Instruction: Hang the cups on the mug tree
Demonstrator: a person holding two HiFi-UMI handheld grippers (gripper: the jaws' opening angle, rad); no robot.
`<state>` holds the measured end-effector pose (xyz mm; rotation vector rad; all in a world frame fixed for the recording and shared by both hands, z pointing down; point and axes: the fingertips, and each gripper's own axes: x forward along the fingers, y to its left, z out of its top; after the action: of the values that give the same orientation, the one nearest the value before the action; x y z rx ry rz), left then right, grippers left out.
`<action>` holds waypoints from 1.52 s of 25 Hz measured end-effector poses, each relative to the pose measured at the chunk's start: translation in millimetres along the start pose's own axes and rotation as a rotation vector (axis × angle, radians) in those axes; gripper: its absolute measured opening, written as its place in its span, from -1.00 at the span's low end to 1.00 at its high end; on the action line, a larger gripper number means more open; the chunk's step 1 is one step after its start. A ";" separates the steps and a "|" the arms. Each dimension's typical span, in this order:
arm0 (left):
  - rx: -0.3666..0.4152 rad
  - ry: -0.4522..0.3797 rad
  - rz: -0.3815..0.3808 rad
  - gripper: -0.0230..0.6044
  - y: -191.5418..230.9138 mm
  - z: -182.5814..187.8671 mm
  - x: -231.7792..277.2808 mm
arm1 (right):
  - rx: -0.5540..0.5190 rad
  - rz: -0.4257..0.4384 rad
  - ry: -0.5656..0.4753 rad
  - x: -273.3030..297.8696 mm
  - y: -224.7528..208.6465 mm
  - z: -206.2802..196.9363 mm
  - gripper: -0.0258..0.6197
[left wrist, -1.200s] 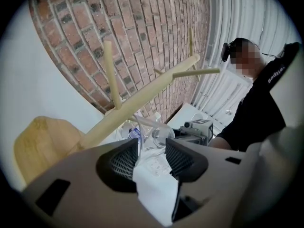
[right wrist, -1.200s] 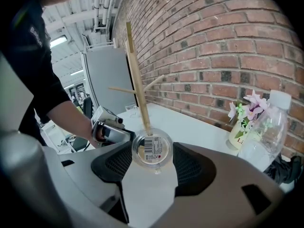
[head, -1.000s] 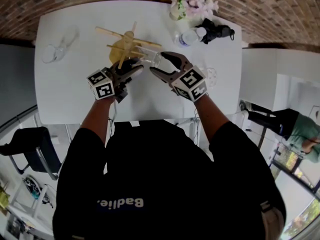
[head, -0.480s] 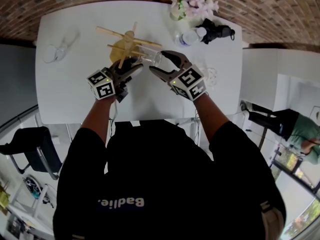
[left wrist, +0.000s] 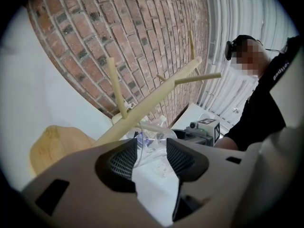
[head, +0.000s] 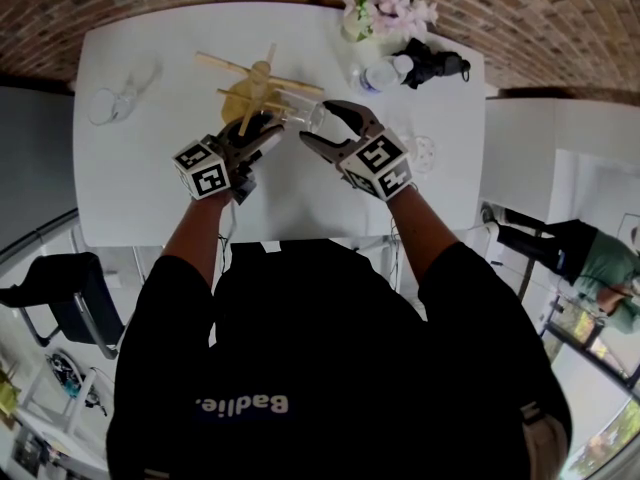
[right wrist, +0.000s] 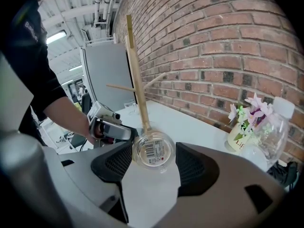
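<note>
The wooden mug tree (head: 252, 90) stands mid-table, and in the left gripper view its trunk (left wrist: 156, 95) slants up past several pegs. A clear glass cup (head: 300, 116) lies sideways in the air just in front of the tree, between both grippers. My left gripper (head: 262, 136) is shut on the cup's (left wrist: 151, 140) near edge. My right gripper (head: 316, 124) has its jaws wide on the cup's base (right wrist: 153, 150), which shows a barcode label. Its pads meet the cup's sides. In the right gripper view, the left gripper (right wrist: 112, 130) reaches the cup from the left.
A second clear cup (head: 112, 102) lies at the table's left. A flower vase (head: 385, 10), a bottle (head: 381, 73) and a black object (head: 436, 60) sit at the back right. Another glass (head: 421, 153) is beside my right hand. A black chair (head: 70, 300) stands at the left.
</note>
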<state>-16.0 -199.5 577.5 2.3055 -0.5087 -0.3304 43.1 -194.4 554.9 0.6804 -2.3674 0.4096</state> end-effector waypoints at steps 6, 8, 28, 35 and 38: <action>0.010 0.012 0.031 -0.32 -0.7 -0.3 -5.0 | -0.007 0.007 -0.008 -1.4 2.4 0.0 -0.03; 0.013 0.009 0.042 -0.32 -1.1 0.8 -7.1 | -0.007 0.003 -0.007 -2.5 2.6 -0.8 -0.03; 0.052 0.033 0.118 -0.33 -26.6 10.0 -37.6 | 0.051 -0.091 -0.115 -44.5 6.1 7.9 -0.03; 0.096 0.051 0.156 -0.34 -65.0 21.3 -65.6 | 0.134 -0.117 -0.175 -70.7 29.5 11.3 -0.03; 0.125 0.064 0.129 -0.36 -95.0 32.5 -74.6 | 0.179 -0.134 -0.227 -81.5 43.3 20.7 -0.03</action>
<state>-69.8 -124.2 493.3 2.3808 -0.6593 -0.1659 62.8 -138.3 481.3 1.0093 -2.4973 0.5131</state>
